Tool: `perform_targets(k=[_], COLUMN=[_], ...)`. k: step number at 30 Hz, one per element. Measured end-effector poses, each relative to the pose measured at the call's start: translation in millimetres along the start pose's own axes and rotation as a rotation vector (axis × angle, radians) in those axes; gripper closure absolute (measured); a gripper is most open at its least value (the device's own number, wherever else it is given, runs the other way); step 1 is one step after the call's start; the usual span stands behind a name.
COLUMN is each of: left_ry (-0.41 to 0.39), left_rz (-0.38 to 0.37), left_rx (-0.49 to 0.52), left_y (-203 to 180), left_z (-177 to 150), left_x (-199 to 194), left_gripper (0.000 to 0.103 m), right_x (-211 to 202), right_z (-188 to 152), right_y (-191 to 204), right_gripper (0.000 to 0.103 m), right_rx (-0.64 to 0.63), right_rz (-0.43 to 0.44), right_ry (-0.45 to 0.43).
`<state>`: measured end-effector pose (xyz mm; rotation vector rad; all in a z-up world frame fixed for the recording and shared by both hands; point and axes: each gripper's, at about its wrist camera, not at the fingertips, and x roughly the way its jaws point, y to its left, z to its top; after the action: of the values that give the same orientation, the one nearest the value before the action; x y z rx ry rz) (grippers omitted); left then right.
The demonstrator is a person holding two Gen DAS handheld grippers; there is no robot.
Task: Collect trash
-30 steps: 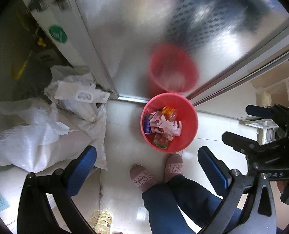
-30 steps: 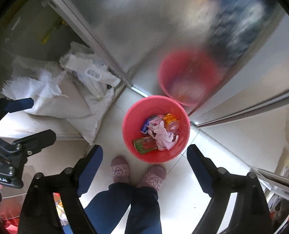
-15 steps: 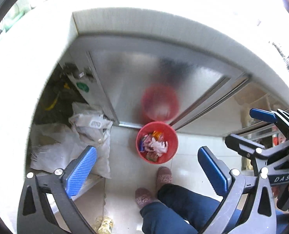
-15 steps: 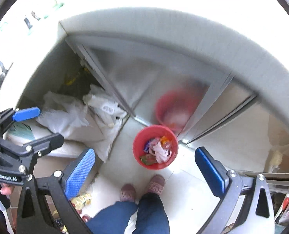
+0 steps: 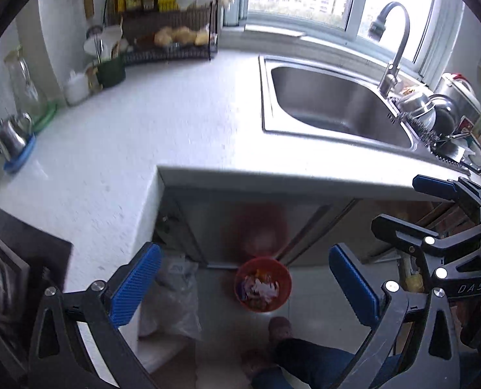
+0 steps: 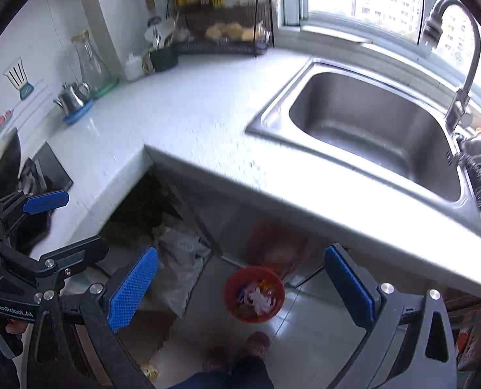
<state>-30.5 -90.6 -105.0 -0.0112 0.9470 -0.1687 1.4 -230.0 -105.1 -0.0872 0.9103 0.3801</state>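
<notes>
White counter (image 5: 162, 136) overhangs red bin (image 5: 262, 284) beside sacks (image 5: 172, 295).

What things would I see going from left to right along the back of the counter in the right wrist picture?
Small metal teapot → glass carafe → white bottle → dark utensil cup → black wire rack → sink → faucet.

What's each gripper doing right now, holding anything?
Left gripper: open, holding nothing.
Right gripper: open wide, holding nothing.
</notes>
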Motion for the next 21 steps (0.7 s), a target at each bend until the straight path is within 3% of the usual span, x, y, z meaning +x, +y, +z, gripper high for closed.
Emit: perform_targets(k=[12,21], left_ry=[-0.157,-0.192], left_rz=[-0.036,-0.017], left_rx=[0.052,0.064], left_y=[6,10], left_z=[27,15], left_x=[-96,-119], left_gripper=[0.0,0.0], right_x=[-75,-97], right_z=[18,10], right_y=[21,30], right_gripper=[0.001,0.001], right_rx=[0.0,0.023], right_rz=[-0.047,-0.067], right_ry=[-0.185,-0.217])
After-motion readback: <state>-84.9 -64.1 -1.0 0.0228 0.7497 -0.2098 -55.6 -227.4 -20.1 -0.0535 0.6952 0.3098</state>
